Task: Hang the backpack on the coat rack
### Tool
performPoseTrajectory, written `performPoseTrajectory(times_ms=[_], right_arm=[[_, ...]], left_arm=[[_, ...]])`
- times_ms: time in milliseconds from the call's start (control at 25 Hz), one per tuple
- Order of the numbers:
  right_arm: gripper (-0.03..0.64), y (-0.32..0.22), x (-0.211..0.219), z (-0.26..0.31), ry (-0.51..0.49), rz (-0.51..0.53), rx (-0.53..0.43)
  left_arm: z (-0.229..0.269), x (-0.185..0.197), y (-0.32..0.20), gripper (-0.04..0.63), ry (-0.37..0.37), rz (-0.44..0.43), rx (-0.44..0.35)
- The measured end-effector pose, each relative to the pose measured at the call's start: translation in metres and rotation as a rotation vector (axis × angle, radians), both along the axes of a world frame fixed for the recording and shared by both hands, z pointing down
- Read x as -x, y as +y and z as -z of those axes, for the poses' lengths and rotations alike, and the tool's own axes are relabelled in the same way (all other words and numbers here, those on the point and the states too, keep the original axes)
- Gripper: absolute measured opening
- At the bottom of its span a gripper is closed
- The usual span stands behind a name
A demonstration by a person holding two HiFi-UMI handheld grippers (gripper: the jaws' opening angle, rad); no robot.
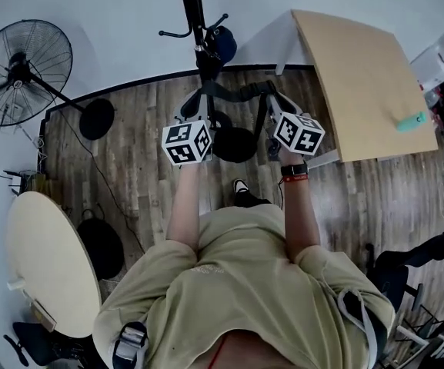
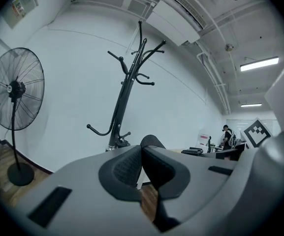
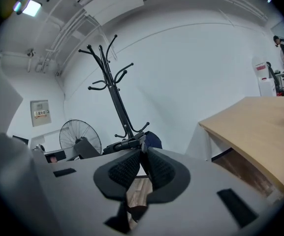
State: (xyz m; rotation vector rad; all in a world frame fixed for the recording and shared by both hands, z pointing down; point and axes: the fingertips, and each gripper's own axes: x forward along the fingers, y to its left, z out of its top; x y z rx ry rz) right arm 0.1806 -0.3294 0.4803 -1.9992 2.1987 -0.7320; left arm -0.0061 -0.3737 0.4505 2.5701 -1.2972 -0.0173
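An office: a pedestal fan point(image 1: 21, 71) left of the coat rack point(image 2: 127, 90), a wooden table point(image 1: 368, 83) to its right — desks point(image 2: 196, 152) with monitors farther off.

From the black pedestal fan point(image 1: 23, 71) by the white wall point(image 1: 114, 18), I see 1 round table point(image 1: 48, 267) nearer me and 1 rectangular wooden table point(image 1: 368, 83) far right, on plank floor point(image 1: 141, 179).

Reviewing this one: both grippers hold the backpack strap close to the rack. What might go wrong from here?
1. The left gripper and right gripper pinch the strap only near the pad tips, so the backpack could slip out during a lift.
2. The rack is a thin pole on a round base; a push might tip it.
3. Its hooks branch close together, so the strap may snag on the wrong one.
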Motion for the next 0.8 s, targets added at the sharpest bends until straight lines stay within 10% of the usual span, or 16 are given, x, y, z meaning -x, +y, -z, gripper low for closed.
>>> performPoseTrajectory(times_ms=[800], right_arm=[[0.057, -0.109, 0.018, 0.005, -0.010, 0.220, -0.008]], left_arm=[[0.007, 0.030, -0.062, 0.025, -0.018, 0.242, 0.002]])
